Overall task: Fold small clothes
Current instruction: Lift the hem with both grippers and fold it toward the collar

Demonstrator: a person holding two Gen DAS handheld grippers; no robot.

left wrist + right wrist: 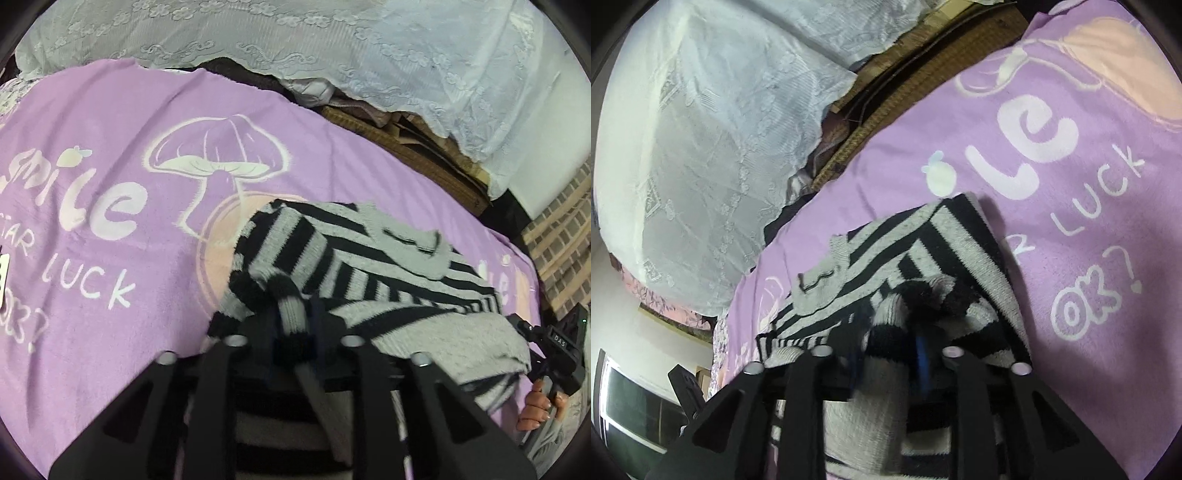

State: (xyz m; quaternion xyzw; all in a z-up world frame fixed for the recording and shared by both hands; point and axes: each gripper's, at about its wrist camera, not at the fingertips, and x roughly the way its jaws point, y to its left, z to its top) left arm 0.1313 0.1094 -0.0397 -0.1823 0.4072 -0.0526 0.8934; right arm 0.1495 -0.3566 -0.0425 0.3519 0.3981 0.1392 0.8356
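Note:
A small black-and-grey striped knit sweater (369, 266) lies partly folded on a purple blanket (92, 166). My left gripper (293, 325) is shut on a bunched striped edge of the sweater, which drapes back over its fingers. In the right wrist view the sweater (923, 251) shows again on the blanket (1071, 184). My right gripper (890, 332) is shut on another striped fold of it, the knit hanging down between the fingers. The right gripper's body (554, 350) and the hand holding it show at the left wrist view's right edge.
White lace fabric (332, 44) covers the bedding behind the blanket. A brown woven mat edge (406, 147) shows under it. A brick-pattern wall (565, 240) is at the right. A dark window (631, 413) is at the lower left of the right wrist view.

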